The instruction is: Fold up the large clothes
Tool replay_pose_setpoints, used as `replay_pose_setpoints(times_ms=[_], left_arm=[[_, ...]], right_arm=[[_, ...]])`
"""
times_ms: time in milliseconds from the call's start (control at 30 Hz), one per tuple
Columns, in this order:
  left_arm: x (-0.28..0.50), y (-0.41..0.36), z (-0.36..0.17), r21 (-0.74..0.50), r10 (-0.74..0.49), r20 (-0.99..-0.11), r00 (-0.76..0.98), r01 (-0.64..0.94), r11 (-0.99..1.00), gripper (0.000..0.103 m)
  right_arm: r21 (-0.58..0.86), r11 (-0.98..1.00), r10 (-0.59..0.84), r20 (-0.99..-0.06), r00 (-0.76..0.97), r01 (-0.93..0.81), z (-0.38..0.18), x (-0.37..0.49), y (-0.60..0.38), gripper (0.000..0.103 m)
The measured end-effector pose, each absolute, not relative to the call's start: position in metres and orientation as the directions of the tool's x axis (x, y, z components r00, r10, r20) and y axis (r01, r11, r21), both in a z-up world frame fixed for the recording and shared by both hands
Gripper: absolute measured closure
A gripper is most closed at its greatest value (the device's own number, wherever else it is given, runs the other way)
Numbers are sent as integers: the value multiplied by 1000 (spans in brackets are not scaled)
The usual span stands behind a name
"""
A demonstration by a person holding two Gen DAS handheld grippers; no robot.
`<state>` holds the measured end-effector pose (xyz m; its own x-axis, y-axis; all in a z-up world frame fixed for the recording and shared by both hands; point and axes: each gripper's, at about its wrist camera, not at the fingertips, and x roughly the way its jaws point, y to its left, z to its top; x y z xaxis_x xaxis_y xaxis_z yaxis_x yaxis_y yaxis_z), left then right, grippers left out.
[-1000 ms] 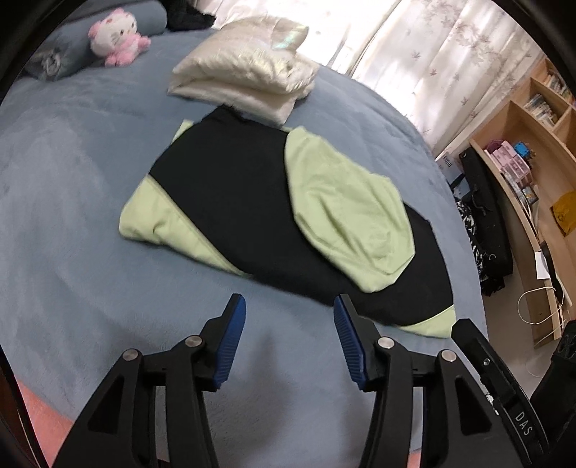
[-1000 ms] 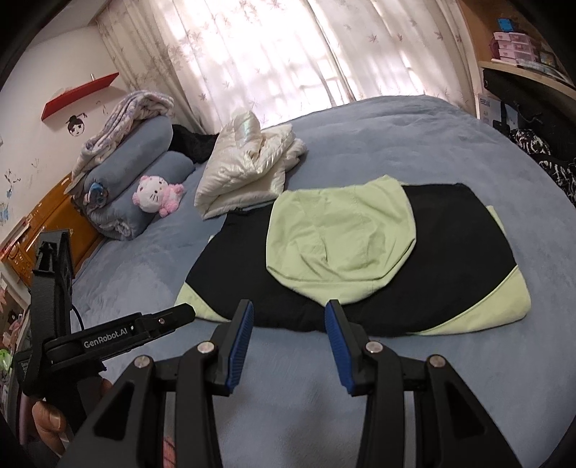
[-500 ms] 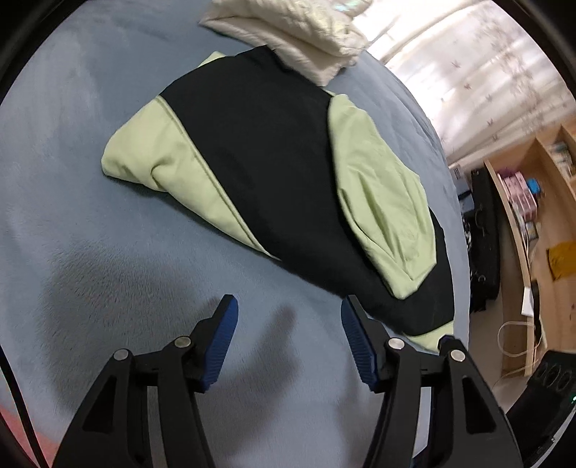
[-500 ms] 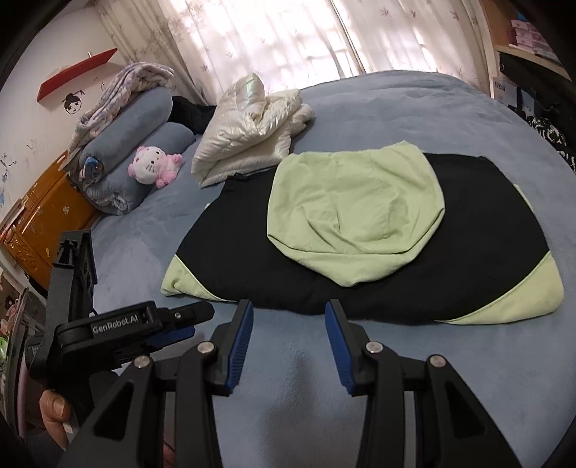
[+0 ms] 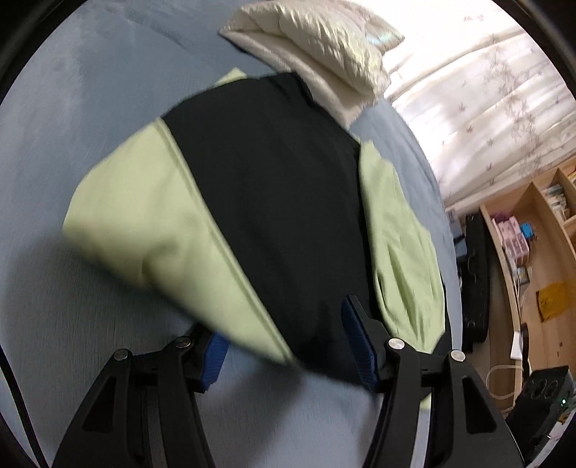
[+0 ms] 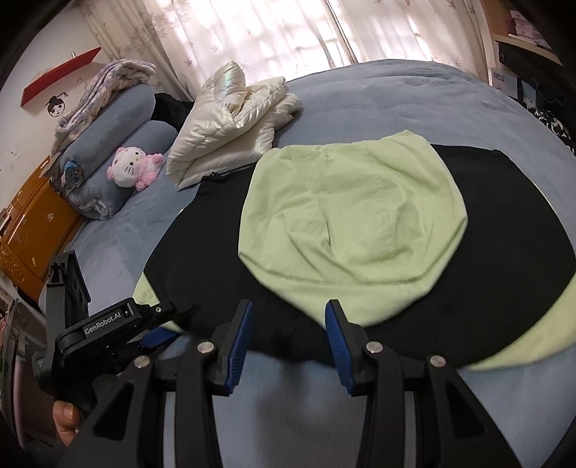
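Two tools in view, both over the near edge of the folded garment (image 6: 360, 223) — black with pale green panels, lying flat on the blue bed (image 6: 396, 93), green hood spread on top of the black.

Left tool (image 5: 284, 345): jaws apart and they've just been opening a bit further. The garment's near green corner sits between the blue pads (image 5: 356, 342) in the left wrist view, which is motion-blurred. I see no pinch on the cloth, so I read it as released. From the right wrist view the left tool (image 6: 158, 324) sits at the garment's near-left corner, a thumb (image 6: 66, 419) showing under its handle.

Right tool (image 6: 286, 338): jaws parted with a clear gap, nothing pressed between them — also released. Its tips hang over the black near hem, roughly below the hood.

Rest of the bed as I see it: folded cream quilted jacket (image 6: 230, 122) at the far-left edge of the garment, touching or overlapping the black part. Left of that, a pink-and-white plush cat (image 6: 133, 169) leaning on rolled grey-blue bedding (image 6: 111, 144). Sheer curtains (image 6: 252, 32) behind the far side. In the left wrist view, wooden shelves (image 5: 540, 252) stand off to the right of the bed.
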<state>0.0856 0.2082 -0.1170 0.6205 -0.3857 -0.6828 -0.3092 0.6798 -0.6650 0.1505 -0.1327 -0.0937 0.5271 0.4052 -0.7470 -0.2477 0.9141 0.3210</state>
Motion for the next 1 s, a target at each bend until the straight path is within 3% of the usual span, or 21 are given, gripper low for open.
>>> replay_pose_setpoints(times_ms=[267,333,400,600,1000], left_arm=[[126,224,-123,-700,-346,-639,687,-332,632,46],[131,226,-120,-701,-315,-628,711,-341,627,62],[134,225,-115,-663,-261,-639,724,-345,664,91],[132,202,-79,-534,-152,-627,764,-280,798,97],[127,137,-3,-346,-109,-531,840,-98,933,97]], right_arm=[[295,926,377,-721,582,-234,-93,187,-135,62],[264,938,345,-719,603,-223,-95,196,-136,66],[231,948,319,-728,607,-220,-103,207,-136,86],[196,964,262,-800,540,-178,-149,223,-130,88],[285,933,359,-779,514,-219,-154,214,-119,96]])
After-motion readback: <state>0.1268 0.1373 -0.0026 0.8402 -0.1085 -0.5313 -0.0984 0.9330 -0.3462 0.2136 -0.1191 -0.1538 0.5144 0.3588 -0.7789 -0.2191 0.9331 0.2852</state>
